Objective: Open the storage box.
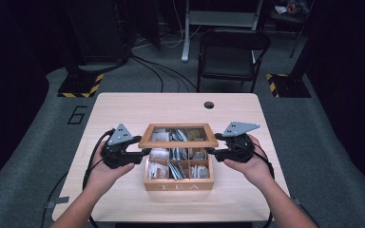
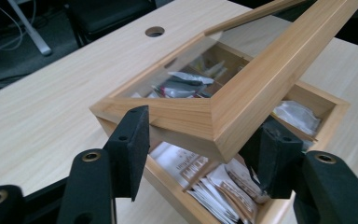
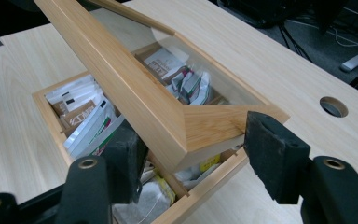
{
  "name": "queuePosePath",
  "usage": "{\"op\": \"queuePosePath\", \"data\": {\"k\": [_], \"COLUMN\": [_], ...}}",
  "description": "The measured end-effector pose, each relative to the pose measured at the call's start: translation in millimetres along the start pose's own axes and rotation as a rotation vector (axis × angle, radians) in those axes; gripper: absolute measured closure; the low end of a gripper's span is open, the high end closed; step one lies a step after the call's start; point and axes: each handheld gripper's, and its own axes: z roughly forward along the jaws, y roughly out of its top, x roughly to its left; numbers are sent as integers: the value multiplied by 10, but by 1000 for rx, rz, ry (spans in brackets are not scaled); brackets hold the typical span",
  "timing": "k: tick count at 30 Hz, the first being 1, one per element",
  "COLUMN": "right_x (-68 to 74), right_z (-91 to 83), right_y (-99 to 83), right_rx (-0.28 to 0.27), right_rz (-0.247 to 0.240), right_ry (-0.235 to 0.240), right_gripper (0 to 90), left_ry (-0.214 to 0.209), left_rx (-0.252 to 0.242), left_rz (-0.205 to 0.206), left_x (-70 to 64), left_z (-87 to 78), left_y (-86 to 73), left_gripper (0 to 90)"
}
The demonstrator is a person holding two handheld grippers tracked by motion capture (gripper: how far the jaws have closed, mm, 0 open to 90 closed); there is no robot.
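Observation:
A wooden tea box (image 1: 178, 184) marked TEA stands at the middle of the table, its compartments full of tea bags (image 1: 171, 168). Its glass-paned wooden lid (image 1: 178, 141) is lifted at the front and tilts up from the back edge. My left gripper (image 1: 145, 152) is shut on the lid's front left corner (image 2: 186, 126), one jaw on the side and one on the front rail. My right gripper (image 1: 210, 151) is shut on the front right corner (image 3: 205, 126) in the same way. Tea bags (image 2: 214, 182) (image 3: 91, 121) lie under the raised lid.
The light wooden table (image 1: 123, 109) has a round cable hole (image 1: 209, 105) at the back. Behind it stands a black folding chair (image 1: 233, 52). Cables and yellow-black striped stand bases (image 1: 83, 85) lie on the grey floor.

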Motion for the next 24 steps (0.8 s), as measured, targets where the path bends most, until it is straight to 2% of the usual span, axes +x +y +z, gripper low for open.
{"op": "queuePosePath", "data": {"k": [8, 11, 14, 18, 22, 24], "right_x": [-96, -124, -143, -171, -200, -206], "right_z": [-8, 0, 7, 10, 14, 14], "right_y": [109, 147, 183, 216, 246, 253], "right_rx": [-25, -27, -36, -39, -33, -30], "right_rz": [21, 22, 11, 22, 27, 28], "right_ry": [5, -1, -13, -16, -10, -10], "right_gripper": [425, 432, 447, 453, 457, 459], "left_ry": [9, 7, 22, 39, 40, 53], "left_rx": [-37, -48, -64, -61, -51, -44], "left_rz": [-5, -16, -9, 0, -15, -23], "left_x": [100, 132, 151, 192, 248, 270], "left_z": [38, 49, 64, 107, 174, 220], "left_y": [97, 117, 132, 140, 125, 113], "left_gripper": [453, 455, 470, 509, 530, 536]}}
